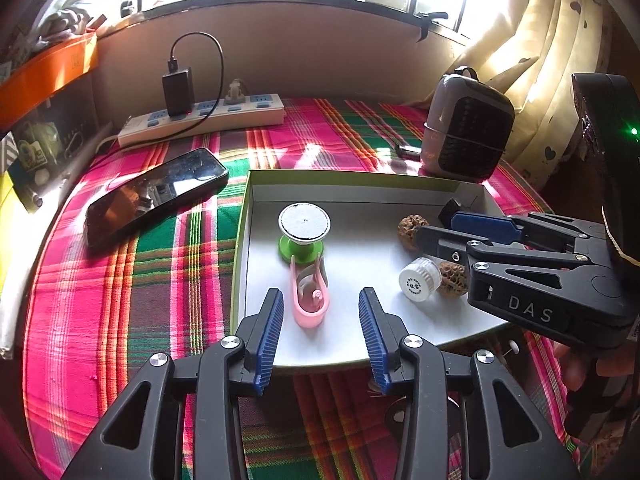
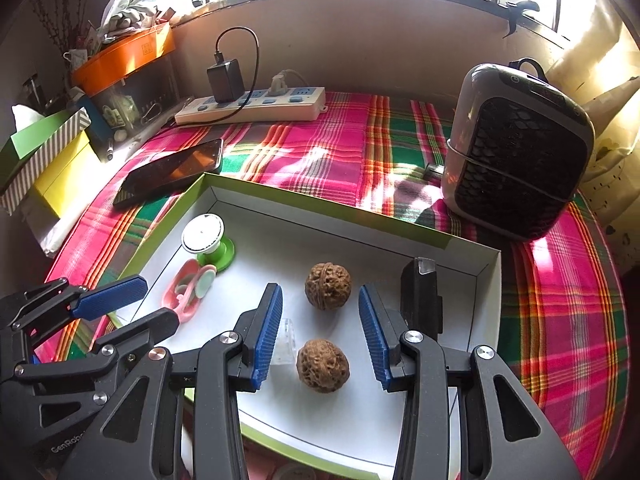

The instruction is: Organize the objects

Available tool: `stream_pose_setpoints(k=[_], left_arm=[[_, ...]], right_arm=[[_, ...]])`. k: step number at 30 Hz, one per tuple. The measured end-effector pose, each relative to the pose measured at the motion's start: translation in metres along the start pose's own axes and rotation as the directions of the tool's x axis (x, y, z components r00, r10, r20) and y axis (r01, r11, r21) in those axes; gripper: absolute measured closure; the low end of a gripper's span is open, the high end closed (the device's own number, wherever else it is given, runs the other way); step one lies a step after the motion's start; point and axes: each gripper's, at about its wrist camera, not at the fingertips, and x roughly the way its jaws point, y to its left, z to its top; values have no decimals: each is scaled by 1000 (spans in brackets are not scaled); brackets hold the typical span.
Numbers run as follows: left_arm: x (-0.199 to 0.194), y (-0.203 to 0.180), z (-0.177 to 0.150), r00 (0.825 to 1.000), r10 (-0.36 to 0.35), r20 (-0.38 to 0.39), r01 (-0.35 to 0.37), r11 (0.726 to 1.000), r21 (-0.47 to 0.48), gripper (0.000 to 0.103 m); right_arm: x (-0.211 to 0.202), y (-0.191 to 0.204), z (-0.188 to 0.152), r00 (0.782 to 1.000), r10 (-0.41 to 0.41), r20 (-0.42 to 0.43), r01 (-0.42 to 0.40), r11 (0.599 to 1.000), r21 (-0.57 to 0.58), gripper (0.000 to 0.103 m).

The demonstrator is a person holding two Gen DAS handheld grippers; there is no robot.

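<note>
Left gripper [image 1: 320, 332]: jaws partly apart, nothing between pads; pink clip [image 1: 310, 300] lies in the tray just ahead of the gap, untouched.
Right gripper [image 2: 320, 332]: jaws partly apart, empty; near walnut [image 2: 323, 366] sits between the fingers, clear of both pads.
Tray [image 2: 320, 200]: on plaid worktop; also holds far walnut [image 2: 328, 286], green spool [image 2: 208, 240], white-capped jar [image 1: 420, 279], black block [image 2: 420, 296].
</note>
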Motion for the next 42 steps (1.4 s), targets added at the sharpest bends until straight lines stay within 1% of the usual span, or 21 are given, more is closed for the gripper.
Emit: stream_pose_setpoints(k=[3, 7, 9, 14, 18, 20, 26, 32, 34, 39, 42], left_arm=[[-6, -1, -3, 1000, -4, 6, 4, 1000, -2, 65], [-15, -3, -8, 1000, 9, 22, -9, 1000, 5, 65], [-20, -2, -10, 1000, -3, 27, 3, 1000, 2, 65], [-34, -4, -16, 999, 2, 49, -3, 1000, 10, 65], [-41, -6, -23, 999, -5, 54, 4, 1000, 13, 65], [-44, -6, -27, 998, -9, 57, 8, 1000, 10, 65], [-53, -2, -36, 997, -41, 70, 41, 999, -7, 64], [-51, -3, -45, 994, -97, 49, 98, 995, -13, 62], [-48, -6, -48, 993, -116, 36, 116, 993, -8, 61], [-40, -13, -51, 984, -176, 6, 176, 984, -2, 53], [-36, -19, -51, 983, -184, -7, 184, 983, 15, 52]], right_arm=[[-8, 1, -4, 1000, -8, 14, 8, 1000, 11, 62], [-19, 2, -12, 1000, -12, 28, 12, 1000, 22, 61], [-25, 3, -16, 999, -17, 39, 16, 1000, 27, 61], [-39, 3, -27, 998, -23, 65, 19, 999, 51, 61], [-47, 5, -37, 996, -39, 82, 34, 998, 59, 56], [-51, 4, -42, 995, -38, 87, 32, 997, 67, 56], [-66, 1, -58, 992, -66, 111, 56, 994, 89, 56], [-77, -1, -75, 987, -97, 126, 84, 991, 105, 55], [-80, -2, -80, 987, -94, 129, 80, 990, 114, 55], [-85, -4, -93, 987, -101, 127, 85, 988, 129, 55], [-88, -7, -102, 986, -108, 123, 90, 986, 143, 55]])
